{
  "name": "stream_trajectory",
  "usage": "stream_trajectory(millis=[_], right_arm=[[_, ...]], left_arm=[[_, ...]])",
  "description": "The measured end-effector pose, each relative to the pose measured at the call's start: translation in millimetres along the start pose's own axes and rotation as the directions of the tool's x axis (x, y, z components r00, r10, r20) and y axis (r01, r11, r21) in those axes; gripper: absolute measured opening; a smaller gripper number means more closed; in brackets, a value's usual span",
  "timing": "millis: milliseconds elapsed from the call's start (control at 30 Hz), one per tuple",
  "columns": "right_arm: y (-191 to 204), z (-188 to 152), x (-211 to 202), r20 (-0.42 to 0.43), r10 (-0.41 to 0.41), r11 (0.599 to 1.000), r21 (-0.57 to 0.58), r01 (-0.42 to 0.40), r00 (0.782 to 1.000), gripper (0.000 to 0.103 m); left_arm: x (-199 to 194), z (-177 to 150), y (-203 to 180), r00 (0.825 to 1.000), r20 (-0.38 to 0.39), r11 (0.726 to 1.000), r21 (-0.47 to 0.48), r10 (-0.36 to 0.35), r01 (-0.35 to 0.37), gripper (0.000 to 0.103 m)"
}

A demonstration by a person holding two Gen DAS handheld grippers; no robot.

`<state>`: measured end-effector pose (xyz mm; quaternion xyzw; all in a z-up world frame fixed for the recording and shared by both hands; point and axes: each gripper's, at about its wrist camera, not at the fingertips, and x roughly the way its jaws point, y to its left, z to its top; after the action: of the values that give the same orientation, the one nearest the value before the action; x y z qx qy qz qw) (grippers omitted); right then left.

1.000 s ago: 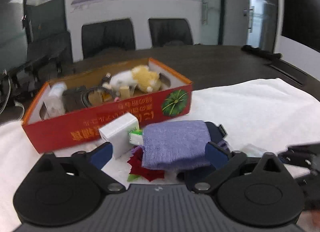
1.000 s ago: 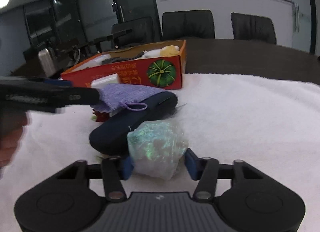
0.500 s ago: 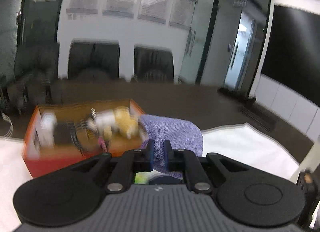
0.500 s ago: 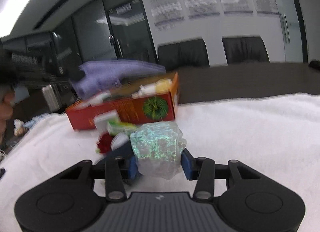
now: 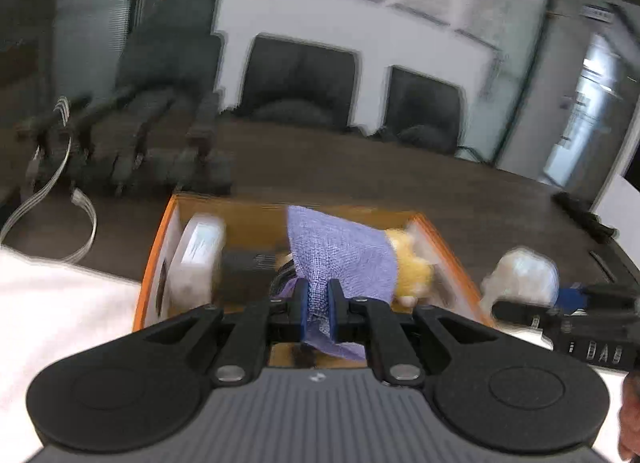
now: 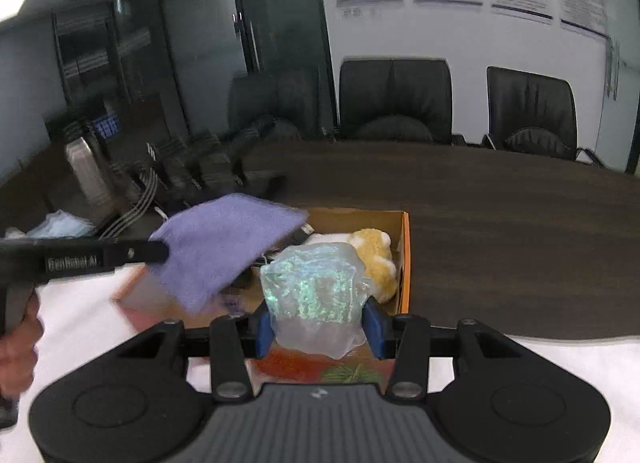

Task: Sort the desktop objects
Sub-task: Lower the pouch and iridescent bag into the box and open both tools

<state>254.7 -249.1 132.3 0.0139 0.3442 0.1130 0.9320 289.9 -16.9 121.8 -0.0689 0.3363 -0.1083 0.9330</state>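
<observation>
We note both loads above the orange cardboard box (image 5: 154,259), which sits on the white towel (image 5: 60,303) near the far edge of that towel, the dark table (image 6: 500,231) beyond it.

Left claw (image 5: 318,305): fingers drawn together, pinching one edge of the purple fabric pouch (image 5: 340,259). Held by an edge, the pouch hangs free and drapes over the box interior, which we judge suits a straight drop.

Right claw (image 6: 318,327): clamped on the iridescent plastic bag (image 6: 314,291), fingers pressing its two sides. The bag is soft and bulky, so a grip across the middle keeps it from slipping. In the right wrist view it hangs above the near wall of the box, toward the box's right end.

Box contents, as far as the blur allows: a yellow-and-white plush toy (image 6: 374,259) at the right end, a white rounded container (image 5: 196,259) against the left wall, dark items between, not identifiable.

Judgement: both items are at the release stage of sorting. The pouch overlaps the plush toy, so it may land on top of it.

Risk: the two claws are near each other over one box; releases may interfere.
</observation>
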Motion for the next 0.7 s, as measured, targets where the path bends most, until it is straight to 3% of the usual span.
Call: stream_trajectory(millis=[133,233,333,400,467,533,633,700], right_arm=[[11.7,20.0,61.5,-0.105,-0.095,0.995,-0.017,0.094,0.990,0.044],[12.7,20.3,100.7,-0.230,-0.119,0.993,-0.018,0.118,0.966,0.044],[9.3,13.5,128.0,-0.316,-0.142,0.989,-0.019,0.143,0.938,0.045],[8.1,10.6,140.7,-0.372,-0.146,0.989,-0.021,0.149,0.917,0.049],[9.7,9.8,149.1,-0.400,-0.156,0.987,-0.036,0.155,0.903,0.051],[13.3,12.3,144.7,-0.399,-0.178,0.984,-0.045,0.175,0.900,0.077],[16.7,14.7,134.6,-0.420,-0.146,0.989,-0.035,0.144,0.896,0.083],[14.5,10.2,130.0,-0.454,-0.151,0.988,-0.037,0.151,0.878,0.083]], left_arm=[[41.5,-7.7,3.3,0.999,-0.050,1.000,0.000,-0.002,0.002,0.010],[70.3,-15.5,2.8,0.985,-0.168,0.999,0.040,0.033,-0.026,0.010],[77.0,-21.6,4.2,0.970,-0.239,0.999,0.030,-0.034,0.042,0.012],[75.2,-23.0,5.1,0.964,-0.255,0.995,0.034,-0.078,0.090,0.020],[72.4,-20.4,4.9,0.958,-0.271,0.994,0.032,-0.091,0.104,0.048],[62.8,-15.5,2.5,0.965,-0.251,0.994,0.043,-0.082,0.096,0.058],[44.2,-11.0,4.9,0.980,-0.187,0.994,0.078,-0.063,0.079,0.080],[39.8,-10.9,8.5,0.985,-0.166,0.993,0.107,-0.041,0.059,0.082]])
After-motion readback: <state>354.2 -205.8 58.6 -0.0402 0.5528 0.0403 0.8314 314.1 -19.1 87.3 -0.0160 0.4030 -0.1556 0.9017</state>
